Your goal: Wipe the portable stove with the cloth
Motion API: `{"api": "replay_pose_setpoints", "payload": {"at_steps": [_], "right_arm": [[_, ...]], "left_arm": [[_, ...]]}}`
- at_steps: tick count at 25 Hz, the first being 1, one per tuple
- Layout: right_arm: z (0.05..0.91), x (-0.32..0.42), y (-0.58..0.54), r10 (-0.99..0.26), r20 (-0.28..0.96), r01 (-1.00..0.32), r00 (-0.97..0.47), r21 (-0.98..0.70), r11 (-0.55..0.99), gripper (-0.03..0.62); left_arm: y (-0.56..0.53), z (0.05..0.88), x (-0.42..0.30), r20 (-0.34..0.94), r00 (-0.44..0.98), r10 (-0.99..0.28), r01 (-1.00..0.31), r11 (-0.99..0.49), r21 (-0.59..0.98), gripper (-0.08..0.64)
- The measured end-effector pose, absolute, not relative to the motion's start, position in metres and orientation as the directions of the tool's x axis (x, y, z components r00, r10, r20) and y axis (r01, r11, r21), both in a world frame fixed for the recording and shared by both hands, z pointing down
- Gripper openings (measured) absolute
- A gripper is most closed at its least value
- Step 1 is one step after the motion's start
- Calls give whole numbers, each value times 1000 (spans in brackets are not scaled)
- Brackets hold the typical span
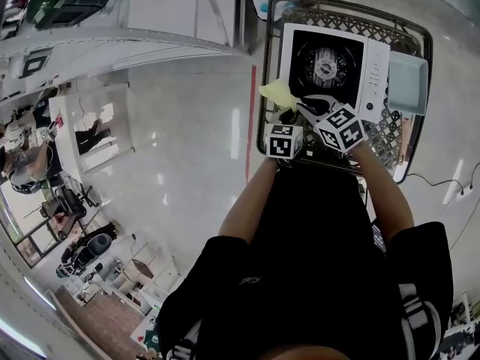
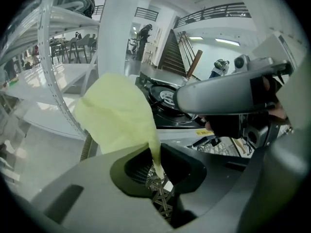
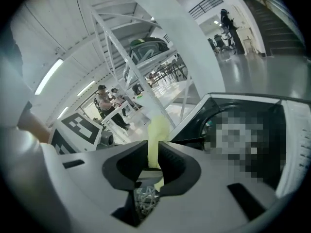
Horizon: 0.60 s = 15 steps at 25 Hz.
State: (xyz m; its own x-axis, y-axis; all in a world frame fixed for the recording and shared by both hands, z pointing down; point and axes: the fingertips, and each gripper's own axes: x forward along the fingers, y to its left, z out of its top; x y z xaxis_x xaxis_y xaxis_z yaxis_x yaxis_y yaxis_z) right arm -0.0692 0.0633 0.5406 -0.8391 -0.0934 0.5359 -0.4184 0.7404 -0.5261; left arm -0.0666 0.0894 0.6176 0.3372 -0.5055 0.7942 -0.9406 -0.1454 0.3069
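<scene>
The yellow cloth is held up at the seven-o'clock corner of the portable stove, which sits on a wire cart; the left tongs pinch the cloth tight; the right tongs stand slightly parted, with cloth between them.

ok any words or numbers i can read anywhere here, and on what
None can be read.
Yellow sticker on the stove: print too blurred.
Stove's button panel: marks too small.
Left marker cube, right marker cube: square patterns only, no words.
</scene>
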Motion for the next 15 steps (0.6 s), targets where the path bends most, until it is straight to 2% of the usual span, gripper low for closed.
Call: {"api": "replay_pose_setpoints", "payload": {"at_steps": [3, 5, 11, 13, 15], "right_arm": [[552, -85, 74, -8, 537, -378, -844, -584, 718, 76], [559, -91, 76, 17, 542, -377, -840, -607, 700, 111], [572, -98, 76, 4, 593, -429, -805, -587, 687, 115], [575, -101, 75, -5, 612, -441, -791, -564, 698, 107], [580, -100, 71, -29, 636, -462, -771, -527, 714, 56]], "left_arm": [[90, 619, -67, 782, 332, -527, -943, -161, 292, 66], [90, 621, -66, 774, 337, -537, -941, -188, 280, 66], [91, 621, -67, 750, 353, -559, -935, -251, 253, 66], [91, 620, -67, 745, 358, -563, -933, -246, 263, 66], [91, 620, -66, 742, 364, -563, -931, -243, 272, 66]]}}
